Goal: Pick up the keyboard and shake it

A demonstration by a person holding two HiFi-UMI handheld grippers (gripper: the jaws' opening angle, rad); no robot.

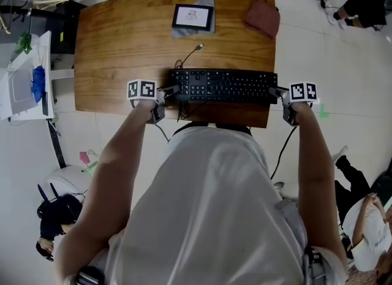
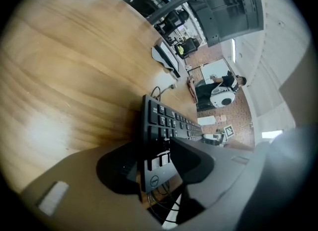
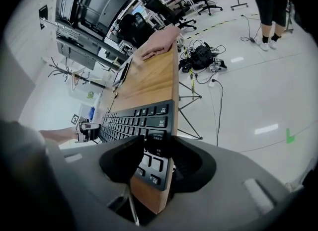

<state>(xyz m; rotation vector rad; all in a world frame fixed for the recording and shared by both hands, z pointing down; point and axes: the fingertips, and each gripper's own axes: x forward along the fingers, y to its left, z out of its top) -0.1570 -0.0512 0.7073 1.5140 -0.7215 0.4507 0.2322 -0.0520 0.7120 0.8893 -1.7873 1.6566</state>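
Note:
A black keyboard point(image 1: 223, 86) lies flat along the near edge of the wooden table point(image 1: 128, 38). My left gripper point(image 1: 166, 94) is at its left end and my right gripper point(image 1: 278, 94) at its right end. In the left gripper view the keyboard's end point(image 2: 161, 125) with its logo sits between the jaws of the left gripper point(image 2: 154, 160), which close against it. In the right gripper view the last keys of the keyboard point(image 3: 139, 118) fill the gap of the right gripper point(image 3: 158, 150), whose jaws are pressed to both sides. The keyboard still rests on the table.
A small tablet point(image 1: 193, 16) on a grey cloth lies at the table's far side, and a reddish cloth point(image 1: 262, 18) at the far right corner. The keyboard's cable point(image 1: 191, 53) loops behind it. A cart point(image 1: 27, 81) stands left of the table, and people are on the floor to the right.

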